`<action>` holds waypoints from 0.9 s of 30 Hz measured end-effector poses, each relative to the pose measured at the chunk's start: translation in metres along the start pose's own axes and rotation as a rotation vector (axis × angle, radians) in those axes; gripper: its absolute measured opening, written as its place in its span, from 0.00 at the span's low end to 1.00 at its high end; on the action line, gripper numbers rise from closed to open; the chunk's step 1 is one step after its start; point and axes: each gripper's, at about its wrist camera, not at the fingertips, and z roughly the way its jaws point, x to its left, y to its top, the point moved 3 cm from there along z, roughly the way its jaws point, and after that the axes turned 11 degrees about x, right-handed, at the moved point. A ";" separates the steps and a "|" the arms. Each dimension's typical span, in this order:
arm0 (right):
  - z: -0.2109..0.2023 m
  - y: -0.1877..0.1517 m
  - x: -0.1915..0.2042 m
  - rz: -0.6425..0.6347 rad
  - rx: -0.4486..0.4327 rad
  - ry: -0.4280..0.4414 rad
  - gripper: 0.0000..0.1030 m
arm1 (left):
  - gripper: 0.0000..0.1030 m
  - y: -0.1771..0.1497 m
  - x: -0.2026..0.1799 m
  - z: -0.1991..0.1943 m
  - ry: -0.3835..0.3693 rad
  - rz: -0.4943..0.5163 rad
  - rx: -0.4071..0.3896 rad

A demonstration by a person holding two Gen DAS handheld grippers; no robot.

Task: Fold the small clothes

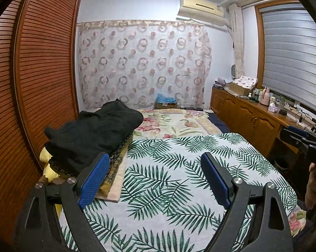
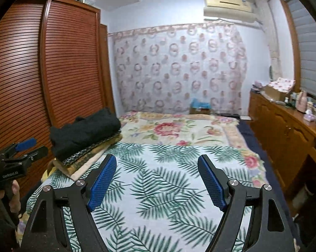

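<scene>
Right wrist view alone shows perhaps a rose-patterned blanket's corner (image 2: 252, 161); both blue-padded tongs (image 1: 155, 178) (image 2: 158, 180) gape empty above the palm-leaf-print bedsheet (image 1: 178, 168).

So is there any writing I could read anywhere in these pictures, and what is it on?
"GenRobot.AI": on the black body of the left gripper, seen from the right wrist.
"DAS": partial, cut off, on the right gripper, seen from the left wrist.
Air conditioner badge and the bottles on the cabinet: too small to read.
</scene>
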 end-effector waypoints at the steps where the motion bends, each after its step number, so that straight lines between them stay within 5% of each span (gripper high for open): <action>1: 0.003 0.001 0.002 0.004 -0.001 0.000 0.79 | 0.86 0.000 -0.002 -0.001 0.000 0.000 -0.002; 27: 0.010 -0.003 0.003 0.035 0.002 -0.012 0.79 | 0.86 0.000 -0.012 0.002 0.000 0.010 0.012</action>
